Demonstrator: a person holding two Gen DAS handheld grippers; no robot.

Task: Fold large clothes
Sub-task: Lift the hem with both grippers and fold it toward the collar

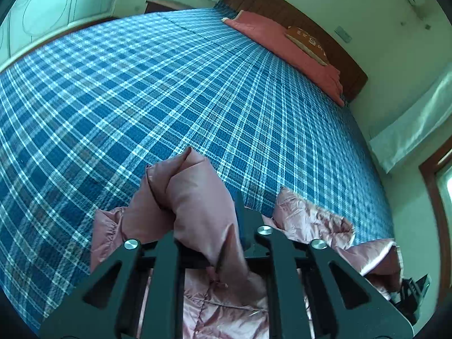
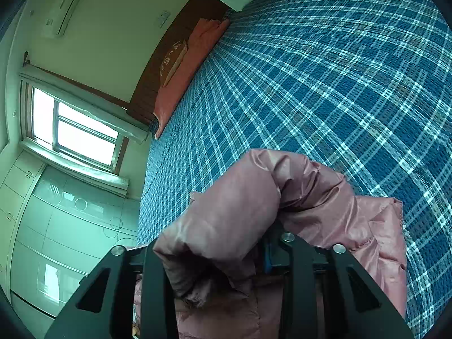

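From the left wrist, the left gripper (image 1: 209,226) has a thick bunch of the shiny pink quilted puffer jacket (image 1: 197,197) between its narrowly parted jaws. Whether the pads press it I cannot tell. The rest of the jacket lies crumpled at the near edge of the blue-and-white plaid bedspread (image 1: 169,84). One folded salmon blanket (image 1: 282,45) and one brown cushion (image 1: 308,43) lie at the far right.

From the right wrist, the right gripper (image 2: 223,243) stands partly open, with another jacket fold bulging between its jaws. The grip is unclear here too.

To fold well, I judge both holds should spread apart and draw the one jacket flat before creasing.
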